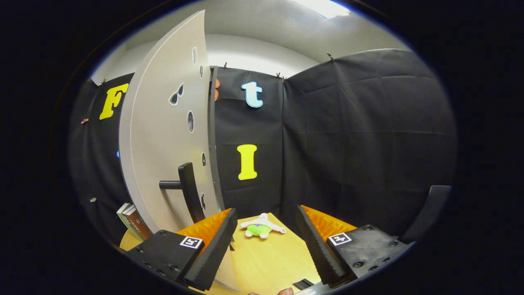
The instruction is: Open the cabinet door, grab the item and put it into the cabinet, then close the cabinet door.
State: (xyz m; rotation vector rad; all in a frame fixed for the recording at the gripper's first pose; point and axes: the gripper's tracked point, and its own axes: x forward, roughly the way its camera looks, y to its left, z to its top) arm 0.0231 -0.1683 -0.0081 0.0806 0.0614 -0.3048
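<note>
The white cabinet door (163, 135) stands swung out to the left of my fingers, with its black bar handle (189, 190) just beyond the left fingertip. A small green and white plush toy (259, 228) lies on the wooden table (266, 258) ahead of the fingers, in line with the gap between them. My gripper (265, 239) is open with nothing between its black padded fingers; the left finger (213, 250) is close to the door's lower edge, and whether it touches is unclear. The cabinet's inside is hidden behind the door.
A book-like box (133, 221) stands at the door's foot on the left. A small black piece (303, 283) lies on the table near the right finger. A black curved bar (428, 213) rises at the far right. Black cloth walls close off the back.
</note>
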